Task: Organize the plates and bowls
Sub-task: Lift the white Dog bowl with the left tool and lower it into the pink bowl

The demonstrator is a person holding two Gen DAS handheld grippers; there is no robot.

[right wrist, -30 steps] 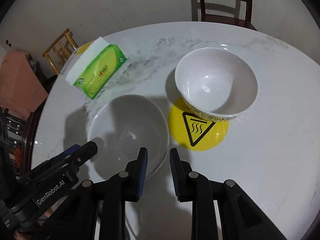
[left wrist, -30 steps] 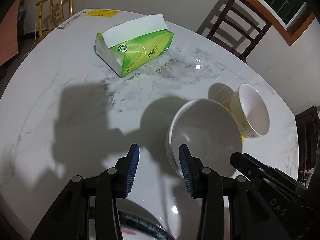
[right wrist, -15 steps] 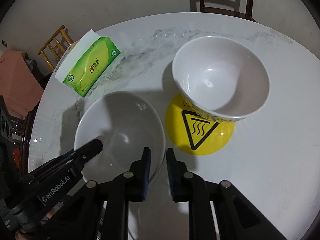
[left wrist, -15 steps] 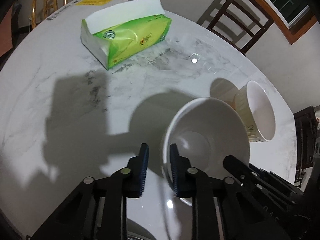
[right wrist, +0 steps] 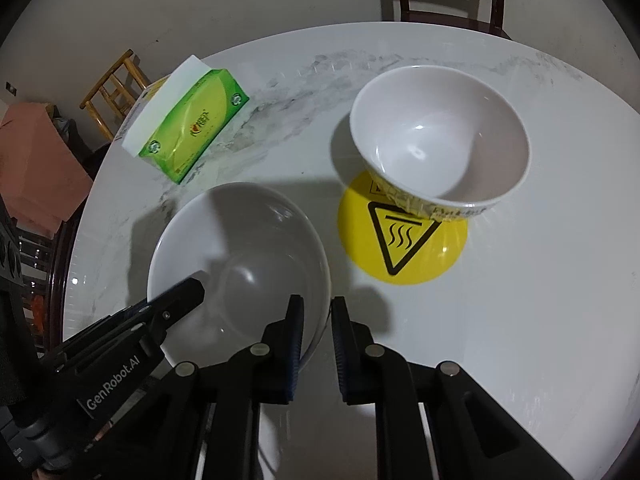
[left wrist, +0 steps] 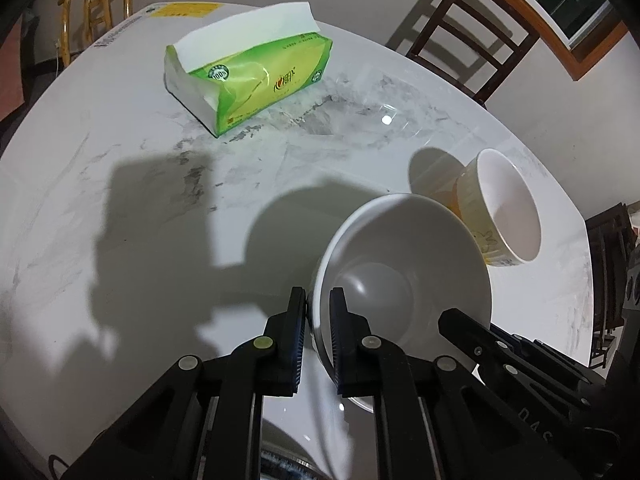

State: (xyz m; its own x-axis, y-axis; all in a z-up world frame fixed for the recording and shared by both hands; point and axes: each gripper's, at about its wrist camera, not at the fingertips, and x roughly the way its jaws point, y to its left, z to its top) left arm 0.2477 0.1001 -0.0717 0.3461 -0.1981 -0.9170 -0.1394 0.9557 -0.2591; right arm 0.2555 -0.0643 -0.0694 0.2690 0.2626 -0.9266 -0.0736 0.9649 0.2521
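Hidden: near rim of wide white shallow bowl (left wrist: 404, 276) cut off behind left gripper (left wrist: 318, 312); print on band of deep white bowl (right wrist: 440, 136) unreadable. Surface: round white marble-look table (right wrist: 540, 320); green tissue pack (left wrist: 256, 80) at 11 o'clock, yellow round hot-surface sticker (right wrist: 404, 240) under deep bowl at 1 o'clock; wooden chairs by wall. Left gripper closing, pads pinching shallow bowl's left rim. Right gripper (right wrist: 316, 320) pressed nearly together, pinching its right rim.

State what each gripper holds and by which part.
Both hold the plain white bowl by its rim: left gripper on one side, right gripper on the opposite side.
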